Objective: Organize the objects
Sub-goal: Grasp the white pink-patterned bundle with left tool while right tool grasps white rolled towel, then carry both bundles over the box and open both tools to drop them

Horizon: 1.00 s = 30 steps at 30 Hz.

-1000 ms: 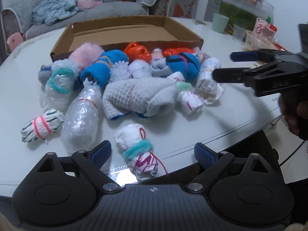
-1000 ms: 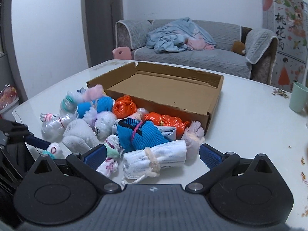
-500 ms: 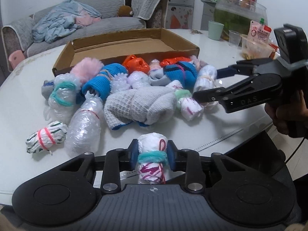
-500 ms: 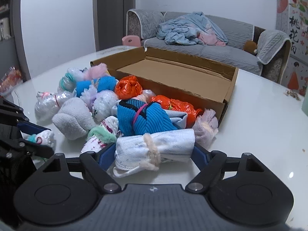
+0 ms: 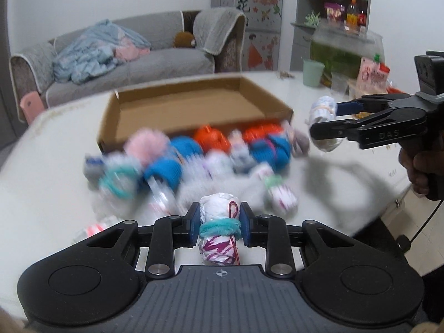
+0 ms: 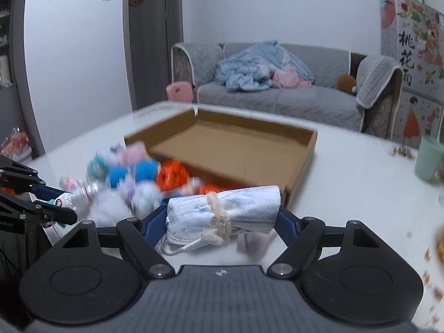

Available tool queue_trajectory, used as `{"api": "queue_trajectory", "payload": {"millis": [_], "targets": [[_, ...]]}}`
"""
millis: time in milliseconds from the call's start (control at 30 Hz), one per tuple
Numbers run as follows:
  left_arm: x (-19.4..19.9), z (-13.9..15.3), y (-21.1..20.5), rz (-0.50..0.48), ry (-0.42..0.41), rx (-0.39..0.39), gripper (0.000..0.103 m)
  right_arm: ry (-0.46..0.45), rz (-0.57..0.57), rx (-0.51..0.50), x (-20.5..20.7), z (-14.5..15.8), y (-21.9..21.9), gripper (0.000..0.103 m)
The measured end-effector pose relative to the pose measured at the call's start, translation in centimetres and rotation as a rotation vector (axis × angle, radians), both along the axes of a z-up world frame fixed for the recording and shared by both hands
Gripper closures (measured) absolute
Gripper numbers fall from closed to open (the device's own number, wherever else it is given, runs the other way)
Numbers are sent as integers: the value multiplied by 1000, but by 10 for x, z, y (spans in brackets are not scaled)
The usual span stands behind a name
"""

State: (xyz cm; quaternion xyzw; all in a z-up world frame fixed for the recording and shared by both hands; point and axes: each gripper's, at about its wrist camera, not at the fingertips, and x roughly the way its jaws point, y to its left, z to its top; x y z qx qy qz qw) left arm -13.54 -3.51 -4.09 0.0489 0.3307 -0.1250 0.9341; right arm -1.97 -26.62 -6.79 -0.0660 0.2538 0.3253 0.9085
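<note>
My left gripper (image 5: 219, 223) is shut on a white bundle with pink marks and a teal band (image 5: 219, 236), held above the table. My right gripper (image 6: 222, 219) is shut on a white mesh roll tied with a beige band (image 6: 224, 211); it also shows in the left wrist view (image 5: 323, 123) at the right, lifted beside the box. An open, empty cardboard box (image 5: 194, 108) (image 6: 233, 149) lies behind a blurred pile of bundles (image 5: 194, 161) (image 6: 133, 180) on the white table (image 5: 41, 172).
A green cup (image 6: 428, 161) stands at the table's far right, with crumbs near it. Bottles and packets (image 5: 371, 72) stand by the far right edge. A grey sofa (image 6: 277, 94) with clothes is behind the table.
Both grippers have risen off the table with their bundles. The left closed on the teal-banded bundle a second ago; the right closed on the white mesh roll and lifted it clear of the pile.
</note>
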Motion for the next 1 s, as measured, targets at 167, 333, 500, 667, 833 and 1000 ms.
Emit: {"api": "queue_trajectory", "payload": {"millis": [167,333,500,667,833,1000], "targets": [[32,40,17,13,-76,53,68,-74,52,30,16,41,10,26],[86,78,41,58,-90,36,68,-168,128,-32,41,73,35,26],[151,106,57,86,-67,-20,68,-217,203,-73,85,95,61,26],[213,103,62,93,-40,17,68,-228,263,-129,134,94,96,26],[267,78,70,87,21,9,68,-179,316,-170,174,69,131,26],[307,51,82,96,74,-34,68,-125,334,-216,211,38,163,26]]}}
